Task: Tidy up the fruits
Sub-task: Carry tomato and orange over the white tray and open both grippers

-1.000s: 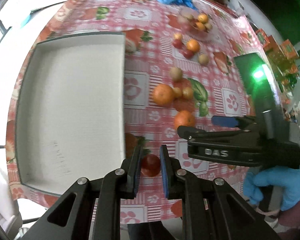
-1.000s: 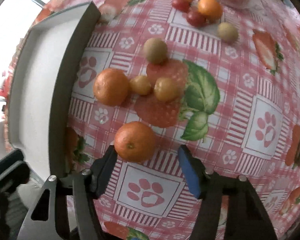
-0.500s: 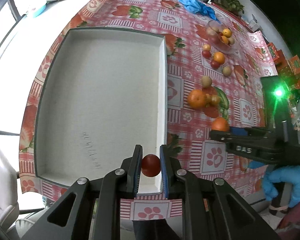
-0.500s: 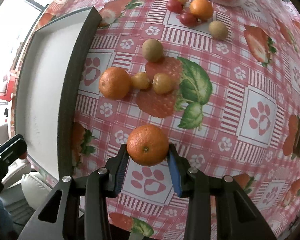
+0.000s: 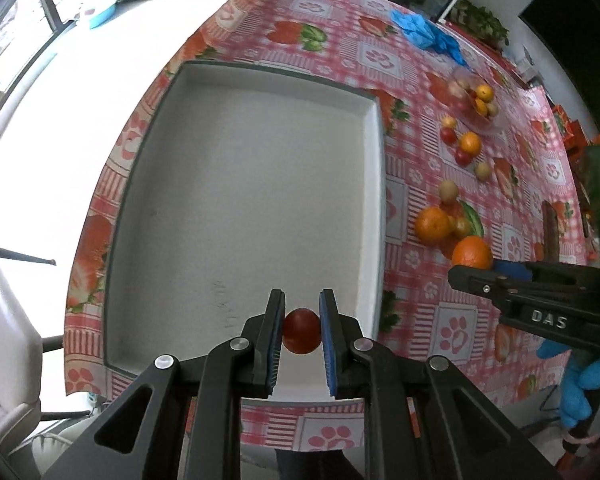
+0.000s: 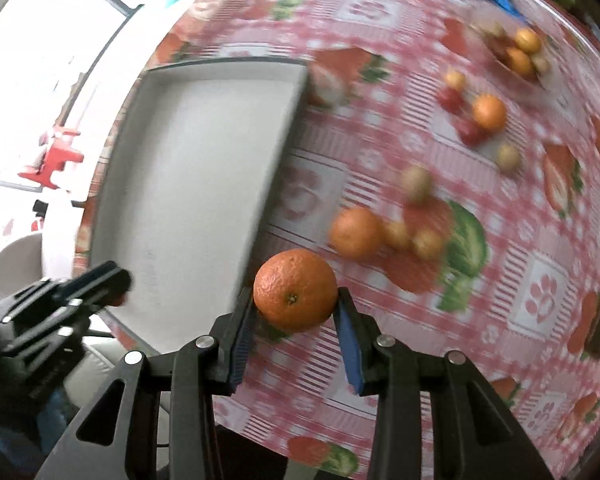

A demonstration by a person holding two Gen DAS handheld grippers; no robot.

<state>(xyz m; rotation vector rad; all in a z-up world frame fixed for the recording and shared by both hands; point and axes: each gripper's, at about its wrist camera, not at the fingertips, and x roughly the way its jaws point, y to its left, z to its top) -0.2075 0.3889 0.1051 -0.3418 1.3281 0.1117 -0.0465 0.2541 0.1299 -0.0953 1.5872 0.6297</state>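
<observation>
Two tongs clamped, left tongs (image 5: 301, 330) on smooth round tomato (image 5: 301, 331), right tongs (image 6: 296, 310) on dimpled orange (image 6: 295, 290), matte white tray (image 5: 236, 184)

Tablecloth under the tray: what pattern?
Pink-and-white check tablecloth with strawberries and paw prints; clearest in the left wrist view.

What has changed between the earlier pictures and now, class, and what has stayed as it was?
The left tool, shut on the small red fruit, carried it from the tablecloth to above the white tray. The right tool has just been closing: it took hold of the orange and lifted it. The other fruits on the tablecloth and the tray stayed put.
</observation>
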